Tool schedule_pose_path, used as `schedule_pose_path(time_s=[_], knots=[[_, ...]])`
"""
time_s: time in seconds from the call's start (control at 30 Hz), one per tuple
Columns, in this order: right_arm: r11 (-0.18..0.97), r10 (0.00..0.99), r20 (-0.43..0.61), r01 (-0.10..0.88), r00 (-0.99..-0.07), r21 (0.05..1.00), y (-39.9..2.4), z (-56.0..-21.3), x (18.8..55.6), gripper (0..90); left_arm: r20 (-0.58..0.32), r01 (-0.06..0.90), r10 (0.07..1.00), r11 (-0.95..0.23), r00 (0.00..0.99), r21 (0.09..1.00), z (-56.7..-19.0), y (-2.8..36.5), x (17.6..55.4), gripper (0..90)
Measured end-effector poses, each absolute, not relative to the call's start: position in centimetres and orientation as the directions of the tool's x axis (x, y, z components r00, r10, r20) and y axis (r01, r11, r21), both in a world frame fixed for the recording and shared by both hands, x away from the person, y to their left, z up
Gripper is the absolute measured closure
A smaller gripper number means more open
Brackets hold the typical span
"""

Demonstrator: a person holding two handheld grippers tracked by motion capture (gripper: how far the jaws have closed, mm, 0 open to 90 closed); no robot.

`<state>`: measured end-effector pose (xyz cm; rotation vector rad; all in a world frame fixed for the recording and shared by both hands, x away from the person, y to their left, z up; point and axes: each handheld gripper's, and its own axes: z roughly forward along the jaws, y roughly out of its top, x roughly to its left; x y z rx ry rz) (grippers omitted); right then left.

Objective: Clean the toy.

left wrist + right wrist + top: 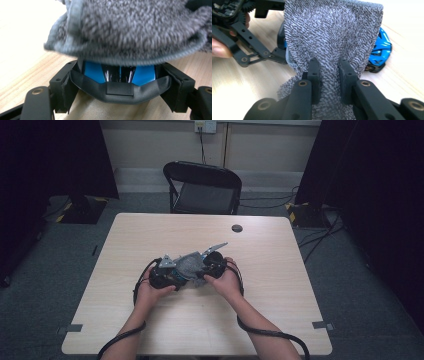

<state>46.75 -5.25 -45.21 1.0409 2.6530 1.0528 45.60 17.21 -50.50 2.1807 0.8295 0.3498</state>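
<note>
Over the middle of the wooden table (280, 285), both hands work close together. My left gripper (167, 275) is clamped wide on a blue and black toy car (117, 75); in the left gripper view its jaws press the car's two sides. A grey fluffy cloth (329, 32) lies draped over the car (383, 47) and hides most of it. My right gripper (328, 72) is shut on the near part of that cloth, pinching a fold between its pads. In the high view the cloth (189, 262) bunches between the two grippers, the right gripper (206, 267) at its right.
A small dark round disc (237, 228) lies on the far part of the table. A black folding chair (202, 187) stands behind the far edge. Thick cables trail from both grippers over the near edge. Dark curtains hang at both sides.
</note>
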Motion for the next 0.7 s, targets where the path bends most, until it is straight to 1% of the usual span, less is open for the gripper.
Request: schedule_pose_path(time_s=[0.27, 0.7], knots=[[0.473, 0.679, 0.180, 0.612, -0.711, 0.634, -6.6, -45.3, 48.3, 75.1, -0.015, 0.451, 0.661, -0.496, 0.750, 0.742, -50.5, 17.2, 45.6, 24.2], [0.459, 0.719, 0.167, 0.642, -0.674, 0.614, -7.6, -45.7, 50.6, 75.2, -0.013, 0.450, 0.661, -0.496, 0.750, 0.742, -50.5, 17.2, 45.6, 24.3]])
